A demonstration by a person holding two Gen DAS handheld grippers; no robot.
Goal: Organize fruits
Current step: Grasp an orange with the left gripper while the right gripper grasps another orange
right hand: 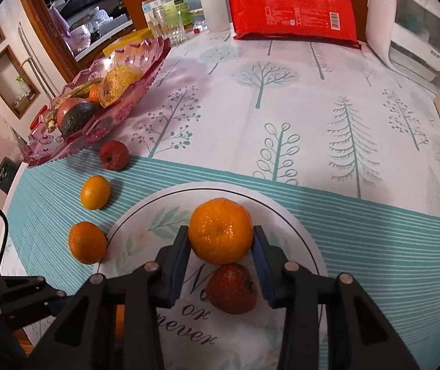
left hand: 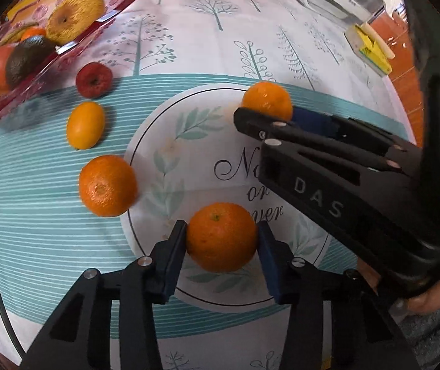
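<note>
Oranges sit clamped in both tongs — left gripper [left hand: 221, 240] on one [left hand: 221, 236], right gripper [right hand: 220, 243] on another [right hand: 220, 229]; lifting could roll the red fruit [right hand: 232, 288] toward the table [right hand: 358, 101] edge.

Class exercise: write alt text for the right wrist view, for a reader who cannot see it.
The right gripper clamps an orange between its blue pads above a printed tablecloth, with a red fruit lying just beneath. To the left lie two more oranges, a small red fruit and a pink fruit tray.
</note>
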